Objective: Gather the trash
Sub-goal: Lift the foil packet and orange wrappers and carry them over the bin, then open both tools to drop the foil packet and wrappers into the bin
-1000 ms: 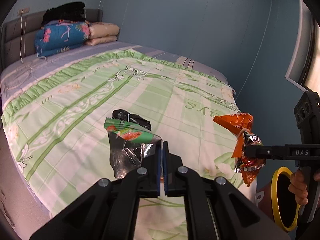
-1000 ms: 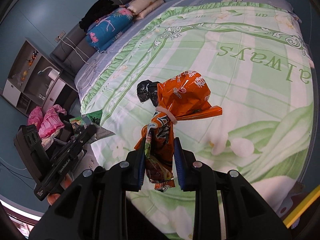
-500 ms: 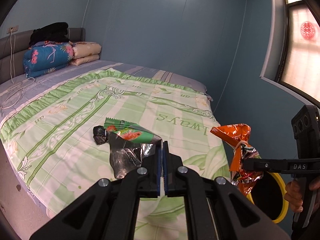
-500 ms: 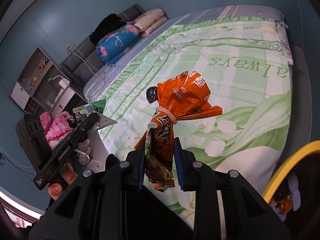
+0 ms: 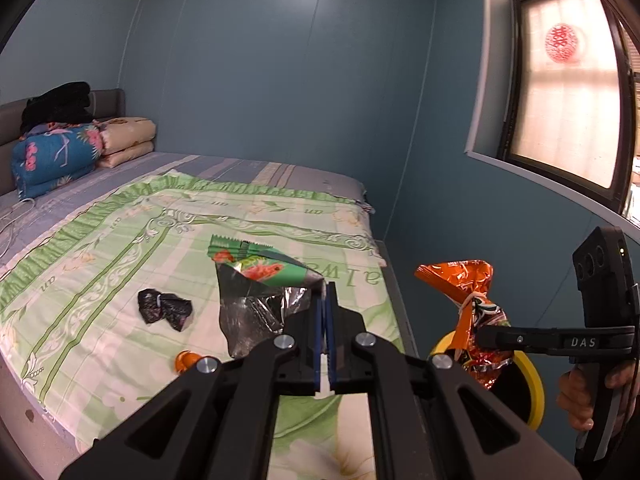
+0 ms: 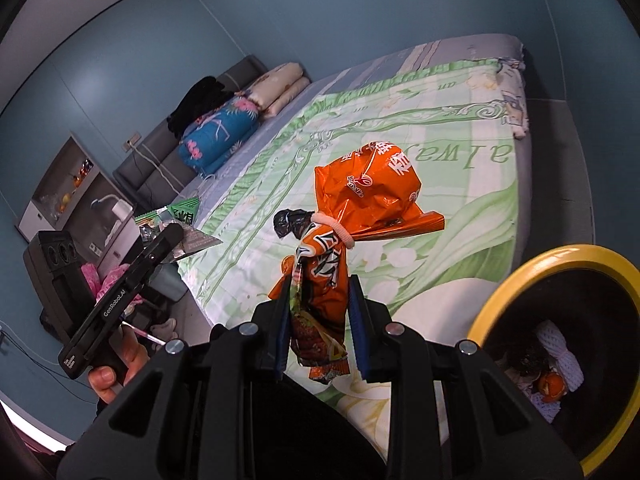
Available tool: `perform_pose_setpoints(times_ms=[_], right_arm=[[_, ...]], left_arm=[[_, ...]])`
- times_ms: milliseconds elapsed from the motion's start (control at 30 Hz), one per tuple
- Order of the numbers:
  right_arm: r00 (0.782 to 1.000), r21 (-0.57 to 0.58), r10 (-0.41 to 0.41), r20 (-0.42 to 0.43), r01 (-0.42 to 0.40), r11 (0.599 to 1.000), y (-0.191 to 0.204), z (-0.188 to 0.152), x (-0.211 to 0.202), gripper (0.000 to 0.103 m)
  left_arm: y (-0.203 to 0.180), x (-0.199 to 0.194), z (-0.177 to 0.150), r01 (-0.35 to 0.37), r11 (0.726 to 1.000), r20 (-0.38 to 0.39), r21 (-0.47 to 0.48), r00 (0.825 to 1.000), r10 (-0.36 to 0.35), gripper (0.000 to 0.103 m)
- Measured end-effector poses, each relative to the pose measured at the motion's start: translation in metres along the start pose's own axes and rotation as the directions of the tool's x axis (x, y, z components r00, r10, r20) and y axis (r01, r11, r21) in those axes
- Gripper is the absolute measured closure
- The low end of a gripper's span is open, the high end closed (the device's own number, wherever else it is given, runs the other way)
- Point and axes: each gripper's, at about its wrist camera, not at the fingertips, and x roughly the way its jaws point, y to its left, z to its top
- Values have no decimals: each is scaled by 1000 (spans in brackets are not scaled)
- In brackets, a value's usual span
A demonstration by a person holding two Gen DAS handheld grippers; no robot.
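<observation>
Both jaws clamped: left on green wrapper [image 5: 256,268]; right on orange bag [image 6: 352,216]

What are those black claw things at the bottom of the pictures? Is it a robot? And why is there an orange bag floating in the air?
No robot here: a person holds two grabbing tools, one in each hand. Each tool carries a camera looking along its jaws, so there is one picture per tool. In the left tool's picture, the left gripper has its jaws shut on a green snack wrapper, and you can see the other tool off to the side. In the right tool's picture, the right gripper pinches the orange bag, so it isn't floating. Below is a bed, where a crumpled black wrapper and a small orange thing lie. Beside the bed stands a yellow-rimmed bin with rubbish inside.
</observation>
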Motion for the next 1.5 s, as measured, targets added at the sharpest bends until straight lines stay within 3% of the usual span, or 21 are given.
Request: perform_pose_setpoints(times_ms=[300, 667, 1167, 1500], right_arm=[[996, 86, -47, 69, 41, 995, -31, -9, -47, 78], [972, 128, -166, 164, 146, 981, -58, -20, -95, 78], [941, 208, -296, 166, 260, 943, -94, -38, -114, 78], [928, 270, -357, 105, 319, 908, -128, -47, -100, 78]], left_arm=[[-48, 6, 9, 77, 996, 3, 54, 997, -78, 101], [-103, 22, 13, 138, 982, -19, 132, 990, -137, 101], [-161, 57, -7, 210, 959, -114, 191, 975, -191, 101], [-184, 119, -39, 265, 951, -263, 159, 940, -218, 101]])
